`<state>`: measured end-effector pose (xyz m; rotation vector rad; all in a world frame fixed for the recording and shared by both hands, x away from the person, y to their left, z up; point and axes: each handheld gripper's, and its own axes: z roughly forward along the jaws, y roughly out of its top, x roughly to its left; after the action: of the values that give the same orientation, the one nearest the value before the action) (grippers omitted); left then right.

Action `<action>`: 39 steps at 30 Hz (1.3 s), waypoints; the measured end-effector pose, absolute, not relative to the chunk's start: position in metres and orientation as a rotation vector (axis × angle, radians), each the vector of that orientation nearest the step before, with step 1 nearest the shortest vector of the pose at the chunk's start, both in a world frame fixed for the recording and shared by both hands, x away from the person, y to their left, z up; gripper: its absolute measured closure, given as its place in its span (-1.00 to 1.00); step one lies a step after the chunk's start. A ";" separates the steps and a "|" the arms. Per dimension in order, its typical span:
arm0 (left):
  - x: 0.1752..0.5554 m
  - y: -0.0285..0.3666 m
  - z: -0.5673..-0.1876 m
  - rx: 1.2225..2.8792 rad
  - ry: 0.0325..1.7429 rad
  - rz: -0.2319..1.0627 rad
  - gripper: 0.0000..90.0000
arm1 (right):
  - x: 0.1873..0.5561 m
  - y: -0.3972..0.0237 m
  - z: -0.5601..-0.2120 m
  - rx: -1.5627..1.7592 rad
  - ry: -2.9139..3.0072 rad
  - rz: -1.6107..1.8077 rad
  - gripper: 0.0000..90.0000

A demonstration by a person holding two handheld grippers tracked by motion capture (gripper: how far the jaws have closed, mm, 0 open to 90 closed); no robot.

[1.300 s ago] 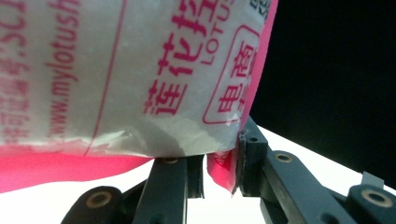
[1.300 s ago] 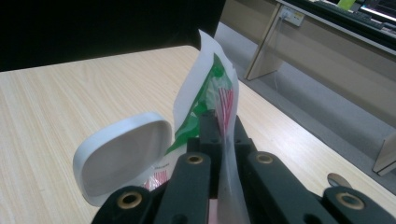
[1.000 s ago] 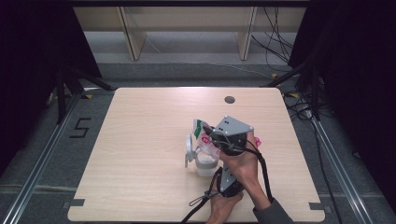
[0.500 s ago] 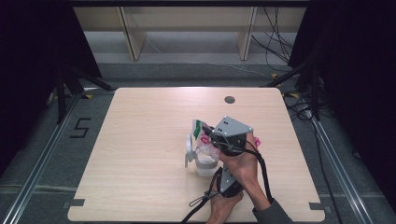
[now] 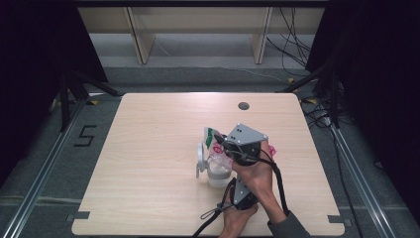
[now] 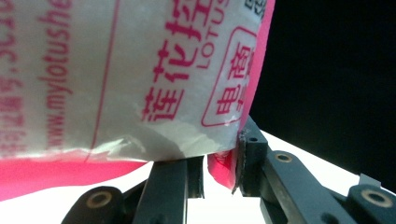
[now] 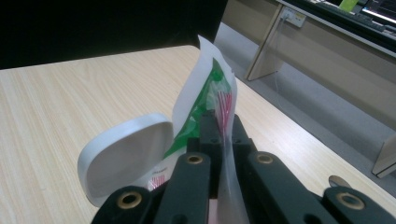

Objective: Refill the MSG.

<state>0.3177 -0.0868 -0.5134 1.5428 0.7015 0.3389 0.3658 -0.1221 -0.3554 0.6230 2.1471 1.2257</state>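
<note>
We are working toward the near right part of the counter [image 5: 148,148], where a clear container [image 5: 218,171] stands with its white hinged lid [image 5: 200,157] swung open to the left. Above it we hold a plastic packet [image 5: 214,138], white with pink and green print, and both tools are on it. Our right tool [image 7: 219,135] has its jaws pressed together on the packet's thin upper edge, the film standing up between them. Our left tool [image 6: 219,170] has its jaws narrowed around a pink lower corner of the same packet, with the printed face close above them.

We judge that the risks lie in the film itself. Pinched at two thin spots, it could slip out of either tool if we pull apart too hard, or tear unevenly and spill whatever it holds beside the container instead of into it. The open lid sits just beside the packet, so a swing of the packet could knock it or tip the light container. We cannot tell whether the packet is already open.
</note>
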 end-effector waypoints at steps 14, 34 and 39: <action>0.318 -0.087 -0.513 1.555 0.698 0.343 0.68 | 0.366 -0.126 -0.355 0.668 2.147 1.258 1.00; 0.318 -0.087 -0.513 1.554 0.696 0.350 0.69 | 0.367 -0.127 -0.354 0.645 2.138 1.273 1.00; 0.318 -0.087 -0.513 1.552 0.698 0.350 0.69 | 0.368 -0.127 -0.354 0.637 2.135 1.272 1.00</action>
<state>0.3177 -0.0869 -0.5133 1.5518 0.6981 0.3505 0.3676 -0.1271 -0.3540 0.6370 2.1355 1.2719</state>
